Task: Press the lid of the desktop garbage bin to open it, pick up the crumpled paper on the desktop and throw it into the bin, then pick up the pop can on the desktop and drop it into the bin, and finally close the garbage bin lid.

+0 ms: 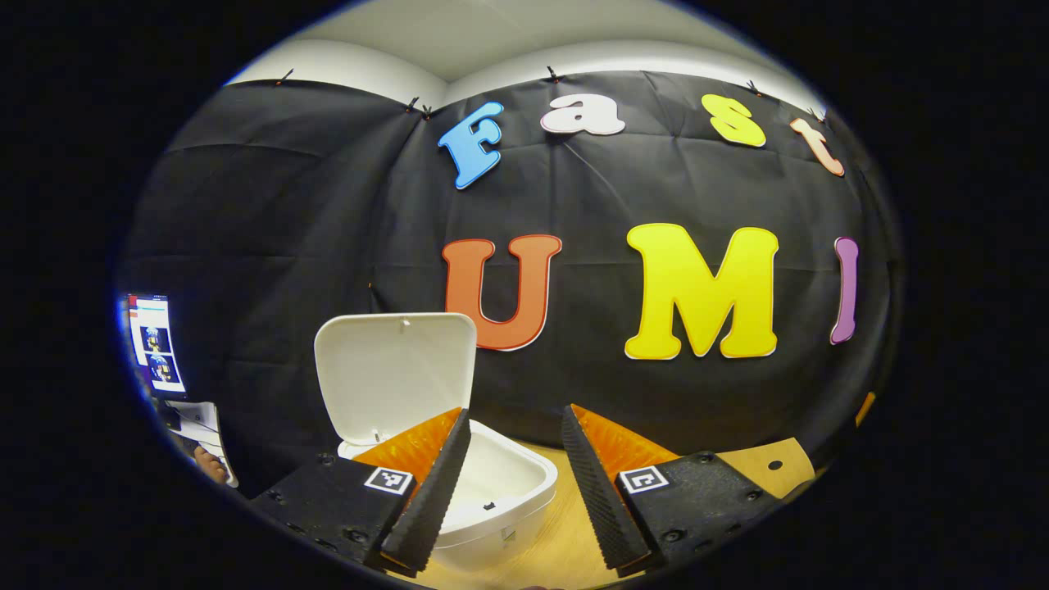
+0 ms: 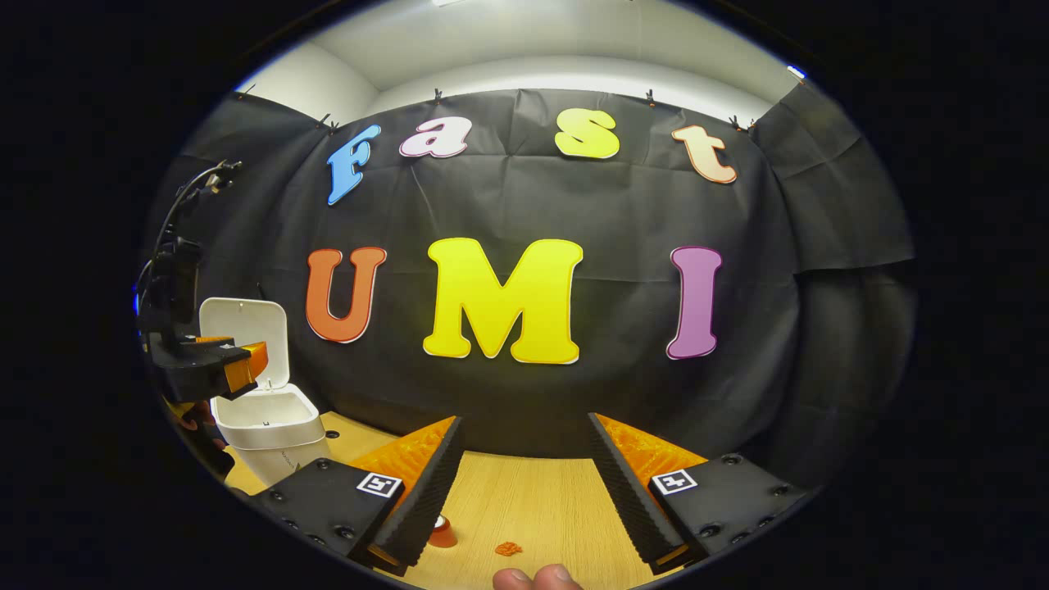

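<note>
I see bin [image 2: 266,426] at table's [image 2: 524,500] left, lid [image 2: 244,328] raised behind it; can [image 2: 442,533] before right gripper [image 2: 524,492].

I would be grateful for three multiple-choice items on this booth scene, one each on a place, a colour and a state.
1. Where does the white plastic desktop bin stand in the right gripper view?
A. at the far left of the wooden table
B. at the far right
C. in the middle, between the fingers

2. What colour is the bin's hinged lid?
A. black
B. white
C. yellow

3. How does the lid stand?
A. shut flat
C. taken off and lying on the table
B. raised upright, the bin open

Answers:
1 A, since the bin sits at the left edge of the light wooden table, beside the left gripper.
2 B, as the lid matches the white body.
3 B, as the left gripper view shows the lid standing up behind the open cavity, with the left gripper open before it.
</note>
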A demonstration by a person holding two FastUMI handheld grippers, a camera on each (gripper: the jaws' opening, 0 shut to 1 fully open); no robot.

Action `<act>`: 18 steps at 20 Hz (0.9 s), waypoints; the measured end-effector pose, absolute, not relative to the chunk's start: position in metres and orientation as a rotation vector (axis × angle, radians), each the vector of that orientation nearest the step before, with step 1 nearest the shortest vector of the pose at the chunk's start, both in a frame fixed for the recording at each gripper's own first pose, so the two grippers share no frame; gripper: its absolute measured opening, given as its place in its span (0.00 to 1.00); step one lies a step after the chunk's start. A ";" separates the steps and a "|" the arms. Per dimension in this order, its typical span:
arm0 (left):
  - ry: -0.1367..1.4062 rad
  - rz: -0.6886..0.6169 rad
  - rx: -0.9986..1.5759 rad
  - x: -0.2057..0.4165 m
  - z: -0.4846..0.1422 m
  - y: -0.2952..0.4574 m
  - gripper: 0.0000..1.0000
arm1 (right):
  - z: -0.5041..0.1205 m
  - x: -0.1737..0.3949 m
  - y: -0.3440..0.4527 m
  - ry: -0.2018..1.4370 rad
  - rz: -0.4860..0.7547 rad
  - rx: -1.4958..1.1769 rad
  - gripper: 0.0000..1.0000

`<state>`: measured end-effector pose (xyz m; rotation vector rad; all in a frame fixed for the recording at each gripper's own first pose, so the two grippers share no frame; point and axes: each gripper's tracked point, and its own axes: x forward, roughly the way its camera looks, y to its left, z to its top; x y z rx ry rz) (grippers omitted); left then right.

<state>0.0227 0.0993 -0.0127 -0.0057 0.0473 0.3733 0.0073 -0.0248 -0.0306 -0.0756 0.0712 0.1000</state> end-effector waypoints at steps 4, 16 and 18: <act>0.046 0.310 0.008 0.017 -0.016 0.087 0.86 | -0.041 0.004 -0.038 0.102 0.094 -0.071 0.94; 0.201 0.090 0.019 -0.024 -0.087 0.018 0.98 | -0.154 -0.014 -0.036 0.383 0.246 -0.116 0.94; 0.238 0.091 0.004 -0.034 -0.098 0.018 0.98 | -0.183 -0.018 -0.035 0.463 0.269 -0.112 0.94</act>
